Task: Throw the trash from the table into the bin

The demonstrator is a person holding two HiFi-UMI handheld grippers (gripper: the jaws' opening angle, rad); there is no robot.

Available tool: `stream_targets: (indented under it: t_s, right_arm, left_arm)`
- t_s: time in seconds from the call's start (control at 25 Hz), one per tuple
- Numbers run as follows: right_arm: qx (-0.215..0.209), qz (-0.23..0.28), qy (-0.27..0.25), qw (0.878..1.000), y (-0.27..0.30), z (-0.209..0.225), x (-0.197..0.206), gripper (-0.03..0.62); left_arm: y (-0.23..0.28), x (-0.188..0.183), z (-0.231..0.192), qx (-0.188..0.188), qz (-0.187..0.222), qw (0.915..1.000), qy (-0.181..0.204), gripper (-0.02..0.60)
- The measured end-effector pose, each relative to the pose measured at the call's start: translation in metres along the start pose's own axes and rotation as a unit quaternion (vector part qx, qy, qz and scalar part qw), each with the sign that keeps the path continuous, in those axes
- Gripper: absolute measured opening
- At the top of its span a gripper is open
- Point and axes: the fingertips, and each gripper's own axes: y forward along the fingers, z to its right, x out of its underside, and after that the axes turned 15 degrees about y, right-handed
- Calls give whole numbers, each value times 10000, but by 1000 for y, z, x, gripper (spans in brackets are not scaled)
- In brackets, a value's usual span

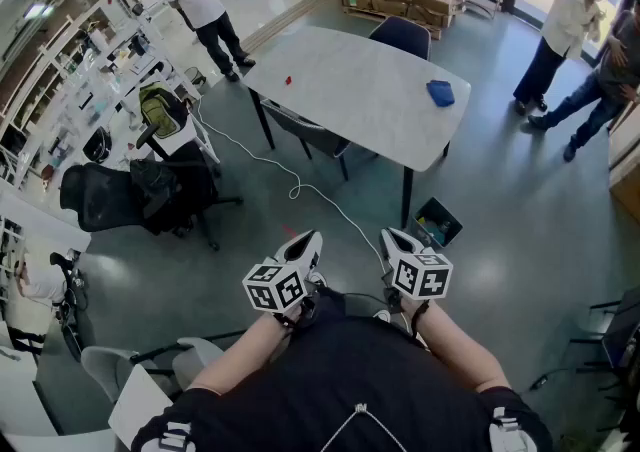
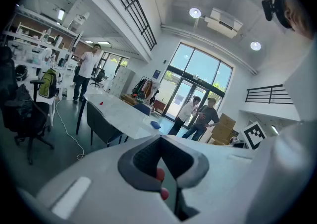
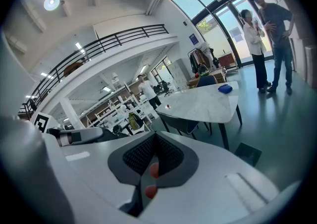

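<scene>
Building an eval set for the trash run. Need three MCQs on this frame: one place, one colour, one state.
1. Where is the bin?
A. On the table
B. On the floor by the table's near leg
C. On a chair

2. What colour is the larger item on the table?
A. Blue
B. Yellow
C. White

3. How do the left gripper and right gripper stand?
A. Both shut, empty
B. Both wide open
C. Left shut on trash

Answers:
1 B: the head view shows it on the floor beside the leg.
2 A: it is blue, while the small item is red.
3 A: each gripper view shows the jaws together with nothing between them.
</scene>
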Motion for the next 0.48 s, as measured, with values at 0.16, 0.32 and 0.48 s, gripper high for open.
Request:
stream_targets:
  t_s: [0.16,0.32,0.48]
  right_arm:
    - [-138,-142,127,9997,9,-7,9,28]
    - [-112,-284,285,9991,20,-7,15,28]
    - [-113,-350,323,9988,32,-5,20,28]
  left_arm:
    - [-3,3,-11,-32,-46,10000,-27,0]
    - [-2,2,-19,-36,-60,10000,-63,0]
    - [4,8,-29,-8,-83,9999,-100,0]
